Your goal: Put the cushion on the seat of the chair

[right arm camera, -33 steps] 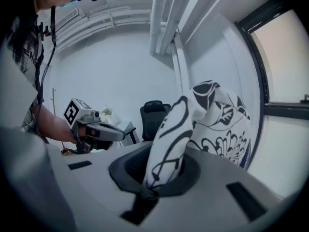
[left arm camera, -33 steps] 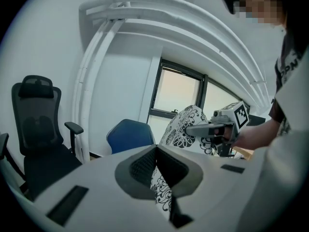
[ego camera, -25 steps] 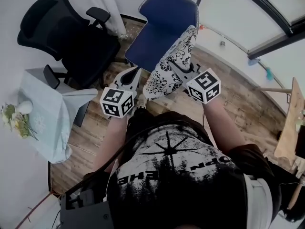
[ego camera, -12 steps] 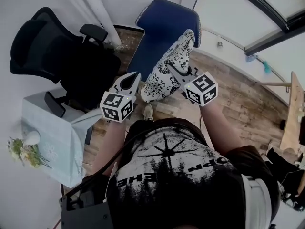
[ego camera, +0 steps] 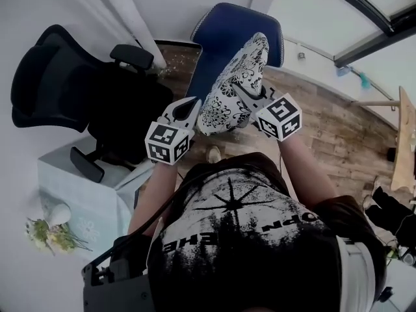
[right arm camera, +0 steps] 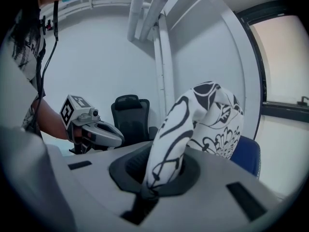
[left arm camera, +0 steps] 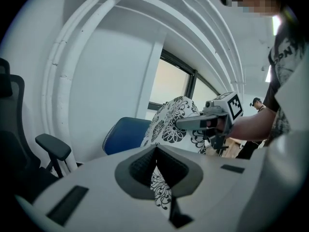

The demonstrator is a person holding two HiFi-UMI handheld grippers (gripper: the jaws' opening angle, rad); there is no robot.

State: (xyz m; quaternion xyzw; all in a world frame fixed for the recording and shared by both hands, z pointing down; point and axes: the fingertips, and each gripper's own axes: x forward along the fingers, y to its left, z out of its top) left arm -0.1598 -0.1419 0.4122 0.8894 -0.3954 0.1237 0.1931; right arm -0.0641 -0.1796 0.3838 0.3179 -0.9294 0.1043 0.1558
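Note:
The cushion (ego camera: 233,90), white with black flower print, hangs in the air in front of the blue chair (ego camera: 224,28), over the front of its seat. Both grippers hold it. My left gripper (ego camera: 192,106) is shut on its lower left corner; in the left gripper view a fold of cushion (left arm camera: 158,185) sits pinched between the jaws. My right gripper (ego camera: 246,95) is shut on the right edge, and the cushion (right arm camera: 193,124) rises out of its jaws in the right gripper view. The blue chair (left arm camera: 123,133) stands bare behind it.
A black office chair (ego camera: 71,86) stands to the left of the blue one, close by. A small table with a pale cloth (ego camera: 84,197) and flowers (ego camera: 49,234) is at lower left. Wooden floor (ego camera: 331,135) spreads to the right, with wooden furniture (ego camera: 403,148) at the edge.
Both grippers have carried the cushion closer to the blue chair. The black chair and the small table have slid down and left in the head view. Both grips are unchanged.

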